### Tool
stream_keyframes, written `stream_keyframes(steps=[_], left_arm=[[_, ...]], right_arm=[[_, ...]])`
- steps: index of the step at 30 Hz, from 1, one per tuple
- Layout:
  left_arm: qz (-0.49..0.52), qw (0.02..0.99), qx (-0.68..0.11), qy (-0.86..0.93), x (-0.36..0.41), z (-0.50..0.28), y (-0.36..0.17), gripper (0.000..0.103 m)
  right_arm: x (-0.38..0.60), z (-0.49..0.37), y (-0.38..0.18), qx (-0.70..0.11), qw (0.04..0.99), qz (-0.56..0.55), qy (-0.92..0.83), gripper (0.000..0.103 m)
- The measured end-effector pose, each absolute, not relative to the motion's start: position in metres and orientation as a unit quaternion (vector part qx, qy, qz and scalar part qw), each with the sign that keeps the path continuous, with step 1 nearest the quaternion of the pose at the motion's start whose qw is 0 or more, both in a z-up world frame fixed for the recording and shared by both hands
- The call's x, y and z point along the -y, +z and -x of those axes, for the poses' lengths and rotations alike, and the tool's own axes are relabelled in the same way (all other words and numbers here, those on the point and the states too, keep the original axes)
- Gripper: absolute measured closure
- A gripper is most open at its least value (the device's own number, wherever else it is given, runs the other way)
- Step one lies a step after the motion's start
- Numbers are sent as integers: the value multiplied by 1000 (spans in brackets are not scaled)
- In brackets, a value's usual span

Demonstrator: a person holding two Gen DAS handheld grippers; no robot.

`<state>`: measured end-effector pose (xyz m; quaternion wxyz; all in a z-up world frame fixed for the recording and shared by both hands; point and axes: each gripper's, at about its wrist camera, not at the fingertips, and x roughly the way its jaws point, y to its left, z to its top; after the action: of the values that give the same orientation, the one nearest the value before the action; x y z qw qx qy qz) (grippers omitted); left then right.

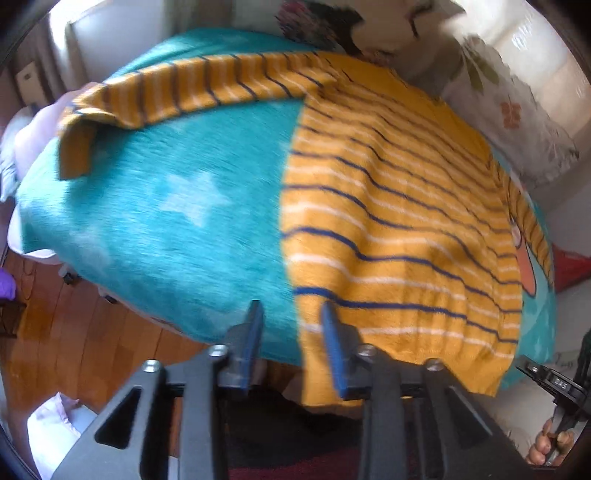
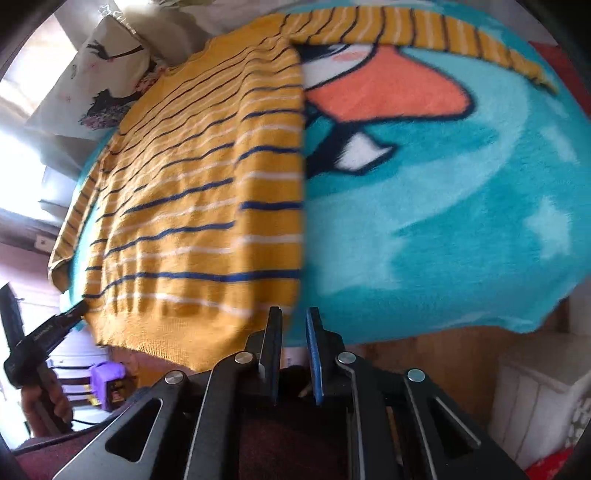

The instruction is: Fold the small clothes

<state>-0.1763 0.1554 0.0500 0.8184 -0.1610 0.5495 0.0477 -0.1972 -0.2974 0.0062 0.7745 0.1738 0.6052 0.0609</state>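
sweater spread flat, both grippers free at the near hem

the left gripper (image 1: 291, 314) stood with its jaws apart and nothing between them, the fingertips poised just above the near left corner of the yellow striped sweater (image 1: 399, 221). one blue pad sat over the teal blanket (image 1: 177, 206), the other over the knit edge, so it straddled the side seam without pinching it. the right gripper (image 2: 293, 321) had its jaws only narrowly apart, also empty, hovering at the sweater's near right corner where the knit met the blanket.

both tools tilted steeply down toward the bed from the near edge. in the right wrist view the person's left hand (image 2: 48, 402) wrapped the handle of the other tool at the hem's far corner; in the left wrist view the right hand (image 1: 550, 443) showed low at the frame edge, fingers curled on its grip.

the sweater lay front down or front up, which could not be told, its body smoothed across the blanket and its hem drooping slightly over the bed's near edge. the left sleeve (image 1: 177, 96) stretched out sideways near the top, its cuff folded over; the right sleeve (image 2: 424, 29) reached out the opposite way. that flat, symmetrical layout seemed meant to give clean fold lines, and the grippers at the two hem corners looked placed to begin a fold, though both views were blurred.
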Motion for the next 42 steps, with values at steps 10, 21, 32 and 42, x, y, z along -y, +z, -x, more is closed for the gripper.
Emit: stream_keyframes(steps=[10, 21, 32, 42], left_arm=[[323, 814, -457, 155, -300, 181, 60, 33], [413, 803, -423, 75, -395, 99, 34, 23], [468, 771, -423, 87, -487, 66, 18, 98], [344, 871, -351, 20, -481, 82, 108, 98]], right_arm=[[266, 149, 36, -584, 792, -161, 79, 73], [150, 111, 66, -560, 812, -141, 82, 68], [58, 93, 82, -553, 825, -95, 67, 68], [25, 94, 81, -555, 826, -76, 53, 68]])
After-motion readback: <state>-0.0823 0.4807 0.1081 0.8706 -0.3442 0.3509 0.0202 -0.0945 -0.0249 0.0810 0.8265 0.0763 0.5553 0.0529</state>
